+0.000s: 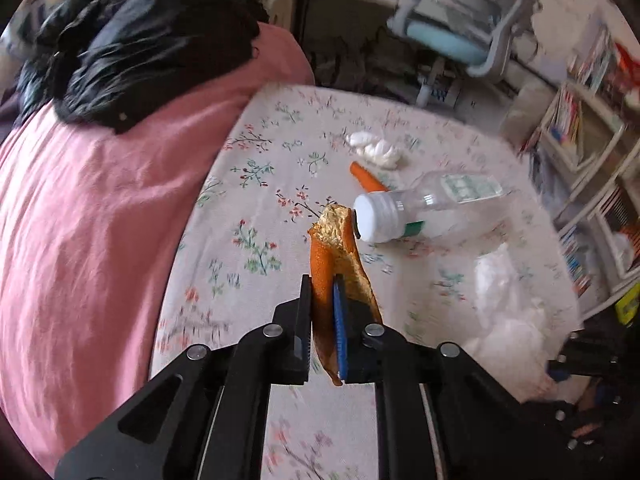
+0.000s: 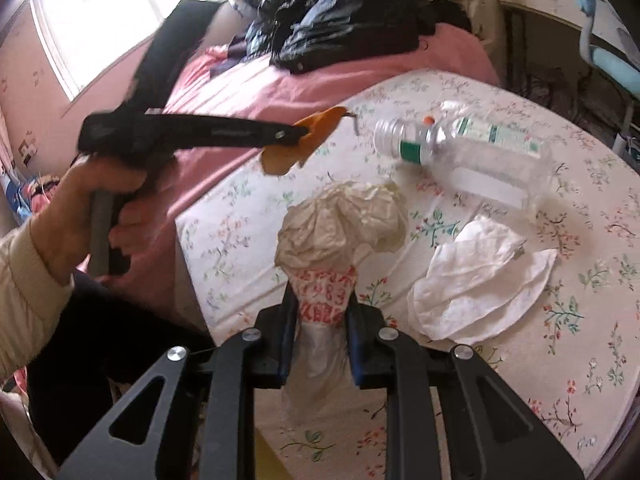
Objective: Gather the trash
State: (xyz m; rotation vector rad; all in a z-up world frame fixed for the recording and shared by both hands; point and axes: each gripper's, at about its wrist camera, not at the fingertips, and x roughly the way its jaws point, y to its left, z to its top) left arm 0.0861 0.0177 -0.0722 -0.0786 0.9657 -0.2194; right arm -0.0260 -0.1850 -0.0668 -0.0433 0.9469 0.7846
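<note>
Orange peel (image 1: 338, 264) is pinched between the closed fingers of the left gripper (image 1: 322, 280), its pithy inner side facing right and its torn tip sticking out past the fingertips toward the white cap of the plastic bottle (image 1: 432, 208). The peel hangs clear of the floral bed sheet (image 1: 260, 184); a thin, curled scrap like this is probably easiest to carry edge-on, which would explain the narrow grip. In the right wrist view the same gripper reaches in from the left, held by a hand (image 2: 100, 208), with the peel showing at its tip.

The right gripper (image 2: 320, 304) has its fingers closed on the neck of a crumpled plastic bag (image 2: 336, 232) printed with red characters. The bag's bunched top spreads out beyond the fingertips and its clear tail trails back between the arms. Gripping at the gathered neck likely keeps the loose film from slipping.

Other trash lies on the sheet. The bottle rests on its side, ahead of the right gripper's fingers and beyond the bag. A flattened white tissue (image 2: 480, 280) lies just right of the right fingers, untouched. Farther off in the left wrist view are a wad of white tissue (image 1: 376, 150) and an orange wrapper piece (image 1: 368, 180) near the bottle. A pink blanket (image 1: 100, 220) with a black jacket (image 1: 140, 40) on it borders the sheet.
</note>
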